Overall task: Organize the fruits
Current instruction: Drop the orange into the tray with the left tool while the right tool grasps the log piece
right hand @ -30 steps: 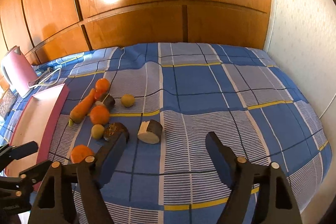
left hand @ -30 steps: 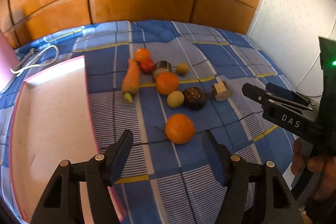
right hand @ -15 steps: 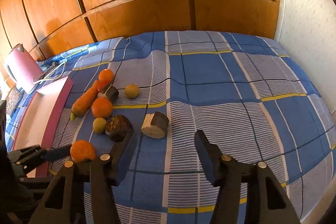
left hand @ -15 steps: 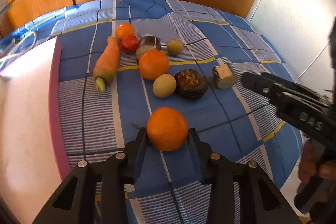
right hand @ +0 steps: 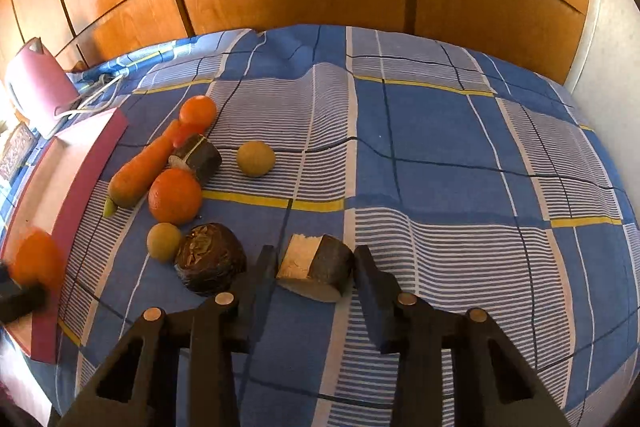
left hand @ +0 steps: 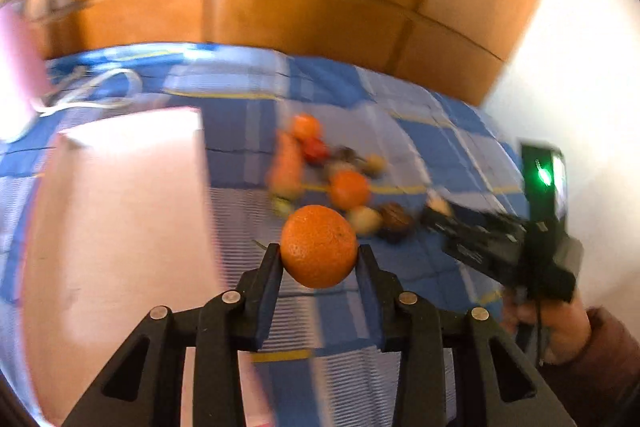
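Note:
My left gripper (left hand: 319,255) is shut on an orange (left hand: 318,246) and holds it above the checked cloth, beside the pink board (left hand: 116,227). The orange also shows at the left edge of the right wrist view (right hand: 36,261). My right gripper (right hand: 315,261) sits around a cut dark-skinned piece with a pale face (right hand: 316,267); its fingers stand on either side, whether they touch I cannot tell. The pile holds a carrot (right hand: 142,167), an orange (right hand: 175,195), a small orange (right hand: 197,110), two yellow-green balls (right hand: 255,158) (right hand: 164,241), a dark round fruit (right hand: 210,258) and another cut piece (right hand: 198,157).
A pink kettle (right hand: 34,83) with a white cord stands at the back left. Wooden panels run behind the bed and a white wall is on the right. The pink board (right hand: 60,187) lies along the left side. The left wrist view is motion-blurred.
My left gripper closed on the near orange and lifted it off the cloth, swinging left towards the board. My right gripper moved forward and narrowed around the cut piece.

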### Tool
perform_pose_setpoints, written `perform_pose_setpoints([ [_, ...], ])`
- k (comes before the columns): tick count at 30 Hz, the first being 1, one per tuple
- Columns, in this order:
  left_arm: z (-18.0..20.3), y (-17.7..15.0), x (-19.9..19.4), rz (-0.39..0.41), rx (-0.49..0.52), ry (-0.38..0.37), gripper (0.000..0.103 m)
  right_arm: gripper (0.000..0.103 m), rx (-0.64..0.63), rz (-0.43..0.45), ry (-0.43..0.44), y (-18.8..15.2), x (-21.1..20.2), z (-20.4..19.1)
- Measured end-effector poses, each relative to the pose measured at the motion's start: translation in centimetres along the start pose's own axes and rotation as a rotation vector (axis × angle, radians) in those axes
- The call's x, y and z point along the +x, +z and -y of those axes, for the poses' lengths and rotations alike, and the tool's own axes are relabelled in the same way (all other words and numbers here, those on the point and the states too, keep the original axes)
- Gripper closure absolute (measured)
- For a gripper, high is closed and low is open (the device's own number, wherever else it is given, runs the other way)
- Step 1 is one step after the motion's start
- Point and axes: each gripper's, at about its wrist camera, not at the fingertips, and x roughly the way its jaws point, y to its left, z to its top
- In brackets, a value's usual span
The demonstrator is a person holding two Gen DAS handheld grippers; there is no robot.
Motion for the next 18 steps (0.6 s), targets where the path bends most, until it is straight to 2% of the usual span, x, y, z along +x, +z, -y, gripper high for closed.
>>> perform_pose_setpoints([
  [4, -4.2, 0.2, -1.1, 0.033, -0.104, 0.132, 0.065, 0.064, -0.015, -0.004, -0.008, -0.2, -0.2, -0.1],
  [9, -8.7, -1.2, -1.2, 0.003, -0.218, 0.273, 0.065, 0.064, -0.009, 0.015, -0.018, -0.6, -1.5, -0.1],
  [13, -9.6, -2.2, -2.1, 0.023, -0.248, 0.299, 0.052, 0.064, -0.013, 0.043, -0.018, -0.7, -3.0, -0.3],
  [18, -9.0, -3.1, -3.3, 0.042, -0.250, 0.283, 0.050, 0.064, -0.046, 0.079, 0.004, -0.5, -4.9, -1.7],
])
